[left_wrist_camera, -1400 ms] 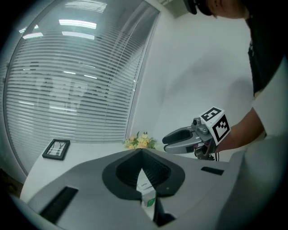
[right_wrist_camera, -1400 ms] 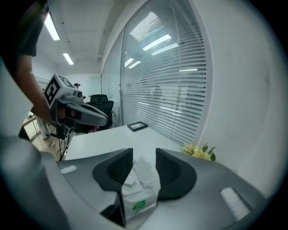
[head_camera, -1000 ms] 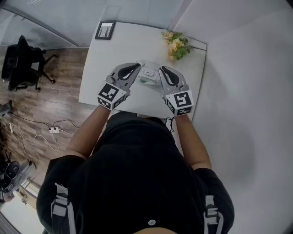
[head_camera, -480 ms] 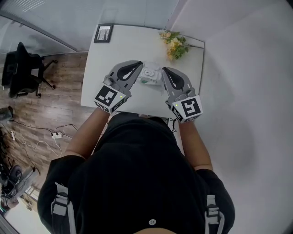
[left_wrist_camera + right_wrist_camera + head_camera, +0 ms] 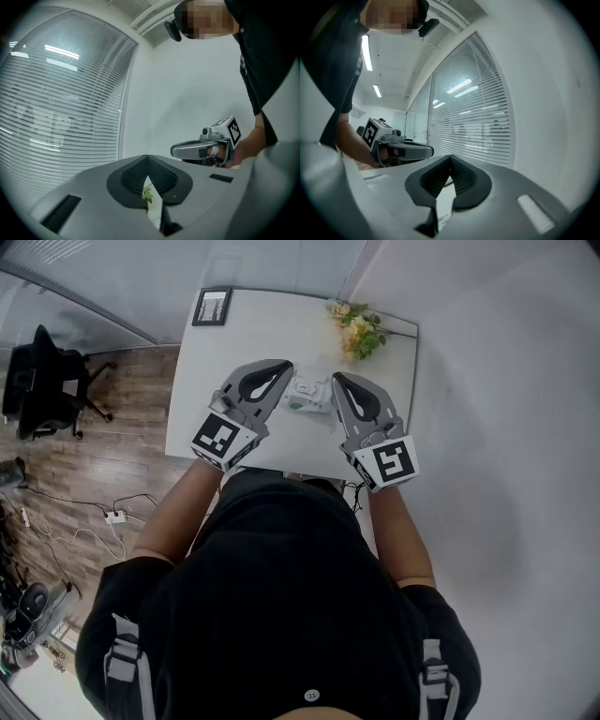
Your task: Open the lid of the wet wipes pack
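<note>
The wet wipes pack (image 5: 307, 395), white with green print and a white lid on top, lies on the white table (image 5: 234, 352) between my two grippers. My left gripper (image 5: 284, 366) is held above the table just left of the pack, its jaws closed tip to tip with nothing between them. Just right of the pack, my right gripper (image 5: 337, 379) is shut and empty too. Each gripper view shows the other gripper opposite: the right one (image 5: 174, 151) and the left one (image 5: 431, 151), both level. The pack is hidden in both gripper views.
A bunch of yellow flowers (image 5: 361, 332) lies at the table's far right corner and a picture frame (image 5: 213, 307) at its far left corner. A white wall runs along the right. A black office chair (image 5: 42, 376) and cables (image 5: 112, 515) are on the wooden floor to the left.
Both grippers have risen toward the head camera and look larger. The right gripper's marker cube has shifted right. The pack stays on the table.
</note>
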The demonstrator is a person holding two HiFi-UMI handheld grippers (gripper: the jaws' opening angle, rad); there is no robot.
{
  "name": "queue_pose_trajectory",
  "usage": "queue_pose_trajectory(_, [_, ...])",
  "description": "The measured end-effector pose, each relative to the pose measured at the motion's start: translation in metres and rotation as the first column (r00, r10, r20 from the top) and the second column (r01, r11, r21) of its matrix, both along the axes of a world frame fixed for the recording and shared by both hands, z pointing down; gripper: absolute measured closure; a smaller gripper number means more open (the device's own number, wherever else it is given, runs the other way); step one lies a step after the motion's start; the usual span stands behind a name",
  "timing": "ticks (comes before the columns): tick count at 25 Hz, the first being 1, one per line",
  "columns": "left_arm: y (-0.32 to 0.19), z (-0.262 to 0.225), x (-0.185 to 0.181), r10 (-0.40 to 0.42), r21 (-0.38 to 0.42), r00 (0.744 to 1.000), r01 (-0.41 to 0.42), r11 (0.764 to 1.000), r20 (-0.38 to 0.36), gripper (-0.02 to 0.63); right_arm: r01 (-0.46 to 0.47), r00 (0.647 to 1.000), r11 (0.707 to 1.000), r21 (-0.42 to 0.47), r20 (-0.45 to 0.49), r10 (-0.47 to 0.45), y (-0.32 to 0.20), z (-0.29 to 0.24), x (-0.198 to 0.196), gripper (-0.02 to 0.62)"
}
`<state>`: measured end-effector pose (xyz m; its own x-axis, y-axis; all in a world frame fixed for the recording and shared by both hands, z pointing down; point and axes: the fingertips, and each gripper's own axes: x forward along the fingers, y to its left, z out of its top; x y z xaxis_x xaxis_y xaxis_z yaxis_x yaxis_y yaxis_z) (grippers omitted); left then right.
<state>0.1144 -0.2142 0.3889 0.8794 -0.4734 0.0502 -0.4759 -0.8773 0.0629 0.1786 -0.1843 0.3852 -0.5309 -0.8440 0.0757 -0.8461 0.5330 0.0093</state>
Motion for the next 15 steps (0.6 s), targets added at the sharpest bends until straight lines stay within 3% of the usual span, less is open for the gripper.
queue_pose_trajectory(15, [-0.001, 0.0055, 0.003, -0.007, -0.009, 1.0, 0.008, 1.0, 0.015, 0.603, 0.008, 1.0, 1.0, -0.004, 0.003, -0.008, -0.0009, 0.0015, 0.0023, 0.584])
